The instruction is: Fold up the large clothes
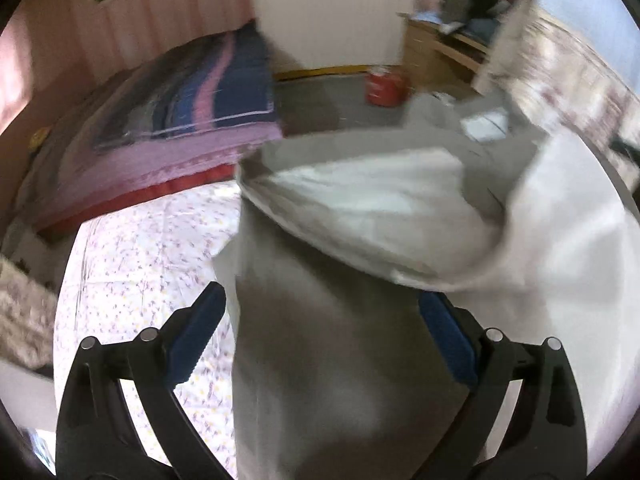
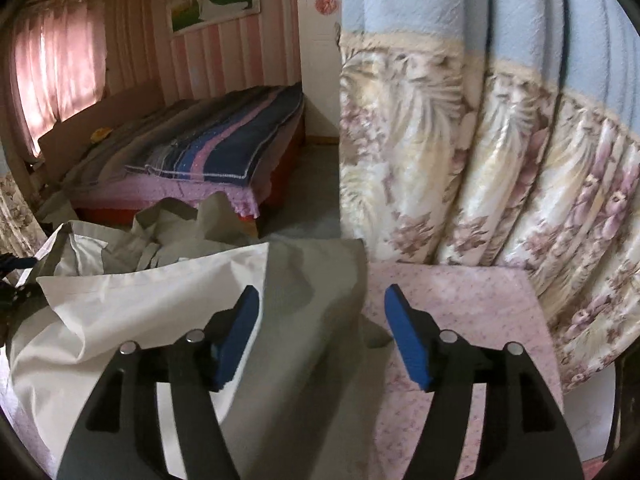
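Observation:
A large pale grey and off-white garment (image 1: 360, 208) lies rumpled on a surface covered by a pink flowered sheet (image 1: 140, 248). My left gripper (image 1: 322, 296) stands open, its blue pads (image 1: 196, 336) wide apart. A grey fold of the garment runs between them and covers the tip of the right pad. In the right wrist view the garment (image 2: 140, 304) spreads to the left and under my right gripper (image 2: 323, 292). That gripper is open, and neither of its pads (image 2: 404, 340) presses on the cloth's right edge between them. The flowered sheet (image 2: 460, 304) shows bare to the right.
A bed with a blue and purple striped blanket (image 2: 224, 144) stands across the grey floor. A flowered blue and cream curtain (image 2: 480, 160) hangs close on the right behind the surface. A red container (image 1: 384, 86) sits on the floor near a wooden desk (image 1: 432, 52).

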{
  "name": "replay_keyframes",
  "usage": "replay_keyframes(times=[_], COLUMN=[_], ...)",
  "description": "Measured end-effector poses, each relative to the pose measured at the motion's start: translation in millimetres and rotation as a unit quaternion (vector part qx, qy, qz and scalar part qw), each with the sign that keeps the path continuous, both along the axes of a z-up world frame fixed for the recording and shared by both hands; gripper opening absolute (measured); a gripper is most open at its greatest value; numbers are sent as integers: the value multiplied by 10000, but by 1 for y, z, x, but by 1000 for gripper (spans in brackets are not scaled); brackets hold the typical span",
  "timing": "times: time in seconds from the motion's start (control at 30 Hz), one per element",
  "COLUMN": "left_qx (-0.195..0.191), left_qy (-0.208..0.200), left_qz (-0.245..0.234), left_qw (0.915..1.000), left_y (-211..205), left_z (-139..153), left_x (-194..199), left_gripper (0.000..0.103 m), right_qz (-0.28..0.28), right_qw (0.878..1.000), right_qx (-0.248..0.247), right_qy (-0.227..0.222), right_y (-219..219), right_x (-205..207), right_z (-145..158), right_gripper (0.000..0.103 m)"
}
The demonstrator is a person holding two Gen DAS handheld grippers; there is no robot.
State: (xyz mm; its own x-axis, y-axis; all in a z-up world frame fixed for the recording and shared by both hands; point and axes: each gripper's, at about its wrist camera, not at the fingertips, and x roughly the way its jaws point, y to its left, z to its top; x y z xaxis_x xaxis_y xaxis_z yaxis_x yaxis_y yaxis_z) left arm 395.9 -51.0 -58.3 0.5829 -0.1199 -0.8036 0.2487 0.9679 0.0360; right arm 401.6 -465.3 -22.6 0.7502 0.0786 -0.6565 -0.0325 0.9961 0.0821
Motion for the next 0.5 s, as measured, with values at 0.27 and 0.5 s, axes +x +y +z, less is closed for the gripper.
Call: replay_keyframes(times=[0.27,0.5], left_qx=[-452,881], left_qy=[439,102], left_qz=[777,1630], left_qw=[9950,9826], left_y=[-13,-1], left_z=[-15,-57], left_x=[72,118], left_gripper=[100,100], right_qz=[549,687], right_qw=[9959,9827], right_qx=[287,-583], right_qy=[665,1615], right_y=[45,72], right_x=[13,60], right_z=[-8,-60], right_gripper=[88,88])
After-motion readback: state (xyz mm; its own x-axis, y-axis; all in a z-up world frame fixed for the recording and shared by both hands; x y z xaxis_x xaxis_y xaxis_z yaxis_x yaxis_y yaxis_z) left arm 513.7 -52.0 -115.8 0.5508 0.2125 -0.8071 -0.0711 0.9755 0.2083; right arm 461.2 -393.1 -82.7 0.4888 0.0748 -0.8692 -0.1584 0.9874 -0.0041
